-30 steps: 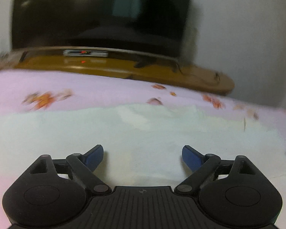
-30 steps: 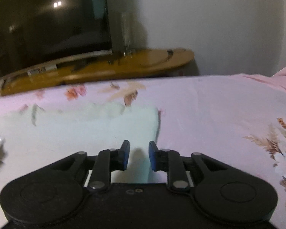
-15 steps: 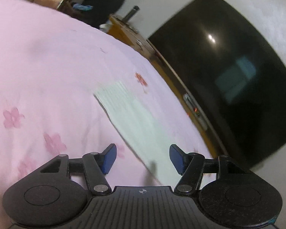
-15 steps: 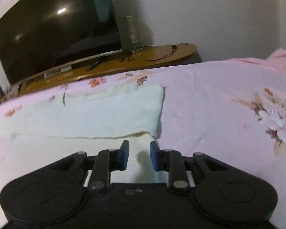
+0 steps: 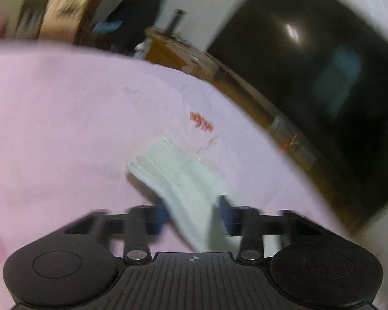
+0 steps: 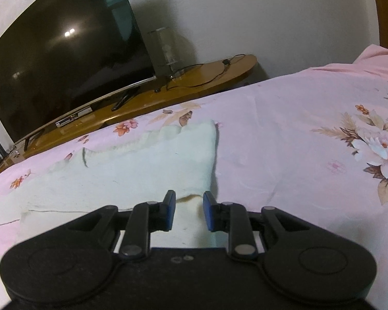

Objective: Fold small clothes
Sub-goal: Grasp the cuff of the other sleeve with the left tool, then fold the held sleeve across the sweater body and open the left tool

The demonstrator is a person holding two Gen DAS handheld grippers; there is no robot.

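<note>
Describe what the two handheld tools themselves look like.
Both are matte black plastic. The left tool has a ribbed centre plate with a small crosshair mark, round side housings, silver pivot pins and blue finger pads, blurred here. The right tool has the same build, with blue pads. No cables or sleeves show.

I'm seeing my left gripper (image 5: 192,213): matte black, ribbed centre plate with a small crosshair mark, round discs either side, silver screws, blue pads, all blurred. My right gripper (image 6: 187,210) looks the same, sharper, with blue fingertips (image 6: 169,210).
</note>
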